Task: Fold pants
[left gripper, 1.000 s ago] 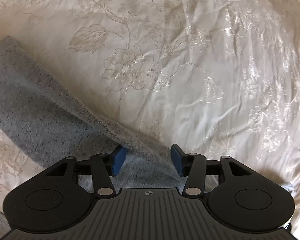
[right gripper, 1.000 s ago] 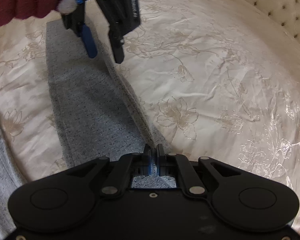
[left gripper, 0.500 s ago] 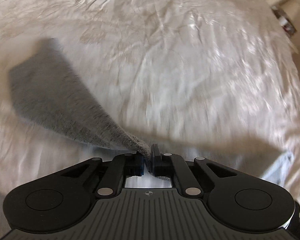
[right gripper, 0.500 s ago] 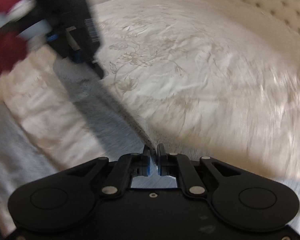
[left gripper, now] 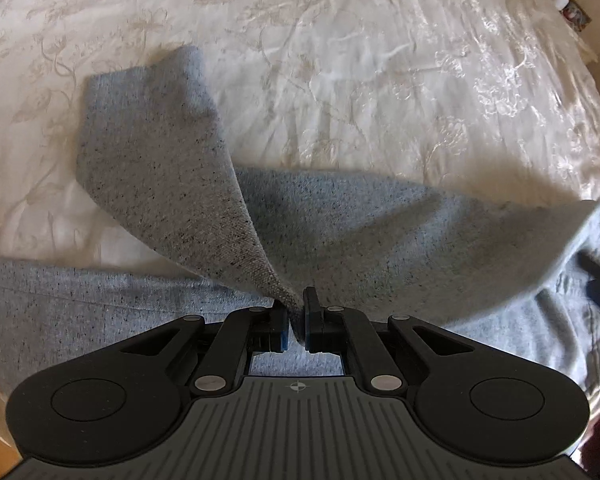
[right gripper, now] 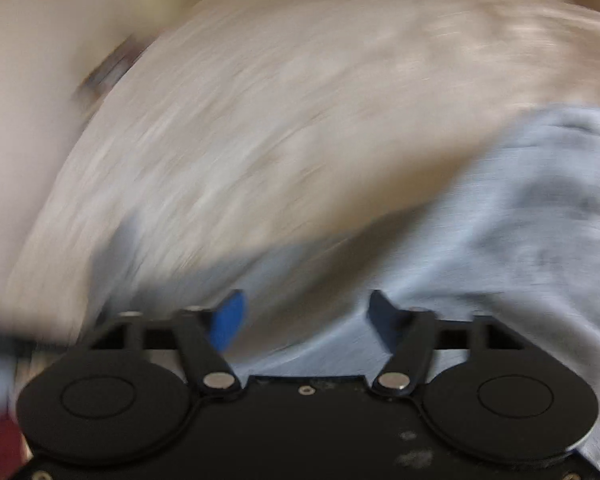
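Grey speckled pants (left gripper: pixel 380 240) lie across a cream floral bedspread (left gripper: pixel 340 60). My left gripper (left gripper: pixel 296 318) is shut on the edge of one pant leg (left gripper: pixel 160 160), holding it lifted and folded over the other leg below. In the blurred right wrist view my right gripper (right gripper: pixel 304 316) is open and empty, its blue pads (right gripper: pixel 230 320) apart just above the grey pants (right gripper: pixel 520 220). A dark shape at the far right edge of the left wrist view may be the right gripper.
The bedspread (right gripper: pixel 260 140) fills most of both views. Small items on a bedside surface (left gripper: pixel 568 4) show at the top right of the left wrist view. The right wrist view is heavily motion-blurred.
My left gripper closed on the pant leg and carried it over the other leg. My right gripper let go of the pants, opened, and swung away quickly.
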The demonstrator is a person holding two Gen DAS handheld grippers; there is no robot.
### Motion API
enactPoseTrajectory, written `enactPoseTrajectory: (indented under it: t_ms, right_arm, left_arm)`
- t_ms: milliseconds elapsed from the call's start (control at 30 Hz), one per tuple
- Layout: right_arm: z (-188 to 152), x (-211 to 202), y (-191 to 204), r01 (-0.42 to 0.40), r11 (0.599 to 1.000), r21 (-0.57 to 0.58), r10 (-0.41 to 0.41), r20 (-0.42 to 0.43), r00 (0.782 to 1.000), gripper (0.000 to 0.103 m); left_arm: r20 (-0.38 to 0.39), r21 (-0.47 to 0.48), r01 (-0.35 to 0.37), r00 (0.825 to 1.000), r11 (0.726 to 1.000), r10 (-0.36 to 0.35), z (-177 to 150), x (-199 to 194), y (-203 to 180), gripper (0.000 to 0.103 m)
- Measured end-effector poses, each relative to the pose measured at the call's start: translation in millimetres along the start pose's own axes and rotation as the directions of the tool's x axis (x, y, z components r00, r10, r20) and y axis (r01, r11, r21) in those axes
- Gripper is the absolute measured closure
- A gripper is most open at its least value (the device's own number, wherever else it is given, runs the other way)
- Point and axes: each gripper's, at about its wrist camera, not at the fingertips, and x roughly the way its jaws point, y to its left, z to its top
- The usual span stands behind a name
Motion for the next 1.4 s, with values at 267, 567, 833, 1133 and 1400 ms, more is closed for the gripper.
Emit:
enactPoseTrajectory:
  t_ms: [267,567,833,1133,1400]
  right_arm:
    - [87,36,-65,0.304,0.928,0.214,-0.317,0.025,0.948,0.006]
    - [114,108,-85,0.439,0.852,0.283,-0.375,-0.254,0.891,0.094]
    - [59,-60,-81,0.212,0.948,0.236,-0.235,0.073,0.969,0.092]
    - [-105,-42,-176,0.334,0.882,0.331,-0.248,-0.277,0.928,0.090]
    - [-109,-78,-208,0.313,0.853,0.417,-0.277,-0.146,0.950,0.044]
  left_arm:
    - [0.041,0.002,-0.004,0.999,1.000,0.004,-7,-10,-3,0.096]
    - [0.074,-0.005,-0.013,0.997,1.000,0.014,-13,-19,0,0.096]
    - [0.306,0.141,-0.074,0.952,0.987,0.028,-40,-105,3,0.097]
    - [0.011,0.165,-0.156,0.988,0.974,0.157,-117,-25,20,0.097]
    - [-0.002,0.155,-0.173,0.984,0.973,0.176,-130,-14,19,0.097]
